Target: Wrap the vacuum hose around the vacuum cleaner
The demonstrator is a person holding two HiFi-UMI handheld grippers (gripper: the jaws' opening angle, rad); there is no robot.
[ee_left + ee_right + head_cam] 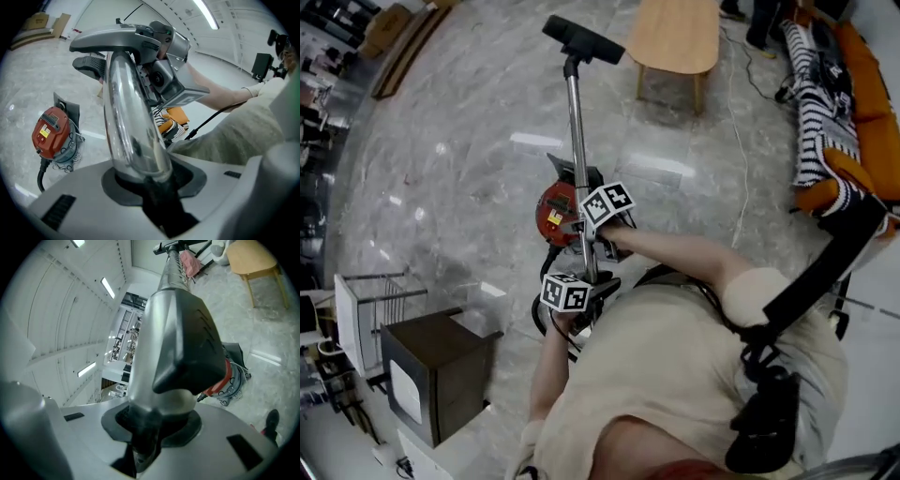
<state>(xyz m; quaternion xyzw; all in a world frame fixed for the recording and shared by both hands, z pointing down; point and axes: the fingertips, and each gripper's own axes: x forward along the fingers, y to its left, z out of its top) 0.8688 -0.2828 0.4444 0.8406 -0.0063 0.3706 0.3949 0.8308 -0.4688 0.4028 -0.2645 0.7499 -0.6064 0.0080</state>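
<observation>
Chrome wand (pixel 576 122), long axis pointing away from the person (pixel 675 375), was clamped by left gripper (pixel 149 185) near its end and right gripper (pixel 143 427) farther along; black hose (pixel 542 317) looped under left gripper, red vacuum (pixel 555 214) just left.

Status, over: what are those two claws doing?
Left gripper shut on the wand's chrome tube, right gripper on its handle. Red vacuum cleaner on floor below. Wooden table well off.
</observation>
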